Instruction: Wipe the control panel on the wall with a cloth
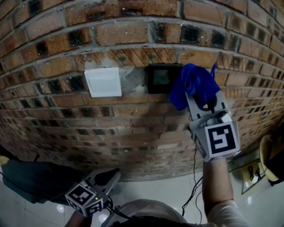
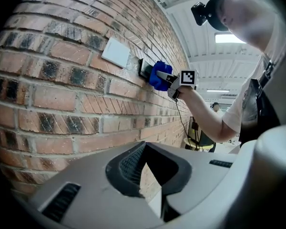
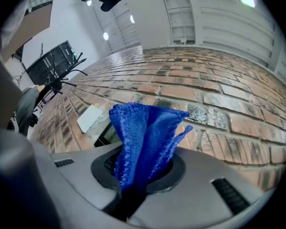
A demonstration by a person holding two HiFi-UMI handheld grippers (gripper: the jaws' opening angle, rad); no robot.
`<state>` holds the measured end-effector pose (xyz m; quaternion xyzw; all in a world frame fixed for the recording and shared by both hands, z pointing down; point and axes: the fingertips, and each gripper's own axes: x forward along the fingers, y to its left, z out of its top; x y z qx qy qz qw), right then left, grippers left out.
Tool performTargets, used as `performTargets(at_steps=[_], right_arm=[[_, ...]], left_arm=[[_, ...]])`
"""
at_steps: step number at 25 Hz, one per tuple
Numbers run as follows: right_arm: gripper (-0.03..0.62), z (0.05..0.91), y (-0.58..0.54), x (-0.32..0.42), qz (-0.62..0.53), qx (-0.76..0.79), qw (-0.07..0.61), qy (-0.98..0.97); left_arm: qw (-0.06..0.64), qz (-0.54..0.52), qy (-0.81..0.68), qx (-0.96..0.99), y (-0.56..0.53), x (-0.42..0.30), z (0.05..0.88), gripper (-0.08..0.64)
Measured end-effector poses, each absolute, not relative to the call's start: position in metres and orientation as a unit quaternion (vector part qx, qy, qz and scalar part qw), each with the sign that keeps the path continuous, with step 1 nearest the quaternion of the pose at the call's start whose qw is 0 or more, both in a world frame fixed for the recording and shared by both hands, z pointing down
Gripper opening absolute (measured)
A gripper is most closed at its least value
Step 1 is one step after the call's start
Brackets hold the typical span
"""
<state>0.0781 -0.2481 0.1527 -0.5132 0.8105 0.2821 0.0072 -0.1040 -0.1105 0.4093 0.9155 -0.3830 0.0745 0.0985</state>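
A small black control panel (image 1: pixel 158 78) is set into the brick wall. My right gripper (image 1: pixel 202 102) is raised to it and shut on a bunched blue cloth (image 1: pixel 191 85). The cloth lies over the panel's right edge and seems to touch the wall there. In the right gripper view the cloth (image 3: pixel 143 132) stands up from the jaws of the right gripper (image 3: pixel 138 168), with the panel (image 3: pixel 106 135) just left of it. My left gripper (image 1: pixel 105 179) hangs low near the floor, away from the panel, shut and holding nothing. The left gripper view shows the cloth (image 2: pixel 159 75) against the panel (image 2: pixel 144 68).
A white blank plate (image 1: pixel 103 82) sits on the wall just left of the panel. Thin cables (image 1: pixel 195 174) hang down the wall below the right gripper. A yellow-edged object (image 1: pixel 267 159) stands at the far right, and a dark object (image 1: pixel 33 181) lies on the floor at lower left.
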Motion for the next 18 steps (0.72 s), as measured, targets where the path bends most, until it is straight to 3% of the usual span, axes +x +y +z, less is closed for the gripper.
performTargets(at_steps=[8,18], right_arm=[[0.087,0.156,-0.257,0.118,0.281,-0.545,0.001,0.789],[0.087,0.151,-0.221,-0.008,0.307,-0.424,0.005,0.852]], left_arm=[[0.107,0.074,-0.382,0.915,-0.110,-0.102,0.410,-0.008],[0.108,0.070,-0.389,0.912,-0.112,-0.110,0.413,-0.008]])
